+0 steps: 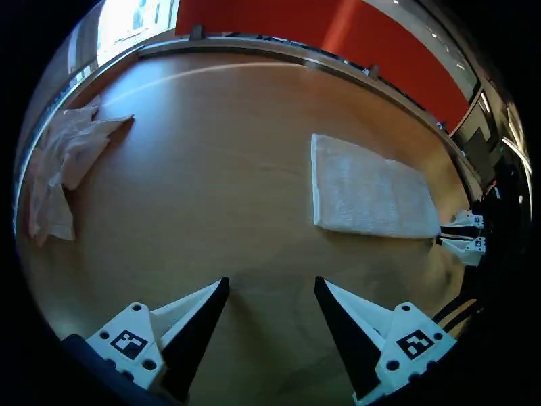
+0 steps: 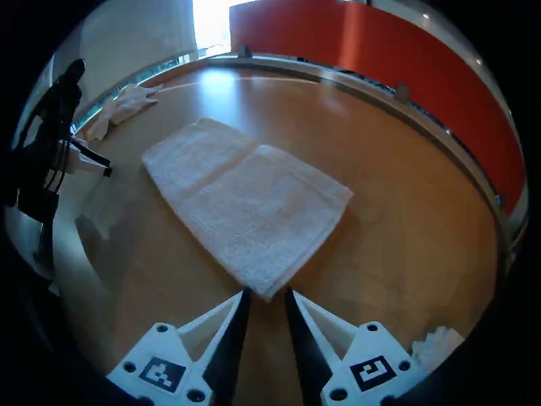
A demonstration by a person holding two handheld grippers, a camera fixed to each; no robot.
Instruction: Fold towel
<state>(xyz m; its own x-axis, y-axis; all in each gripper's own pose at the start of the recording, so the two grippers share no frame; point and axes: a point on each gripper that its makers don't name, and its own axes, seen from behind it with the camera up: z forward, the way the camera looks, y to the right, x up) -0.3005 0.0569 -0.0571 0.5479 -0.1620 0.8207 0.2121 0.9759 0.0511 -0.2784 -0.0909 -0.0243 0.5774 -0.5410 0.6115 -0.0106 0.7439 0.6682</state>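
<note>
A white towel lies folded into a flat rectangle on the wooden table. My left gripper hovers open over bare wood, well short of the towel and to its left. In the right gripper view the towel stretches away from me, and its near corner pokes between the tips of my right gripper. Those fingers stand a narrow gap apart and do not press the cloth. The right gripper also appears at the towel's right corner, and the left gripper at far left.
A crumpled pile of white cloths lies at the table's left edge, also seen as the pile far back. A small white cloth sits near my right finger. A metal rim borders the table before a red wall.
</note>
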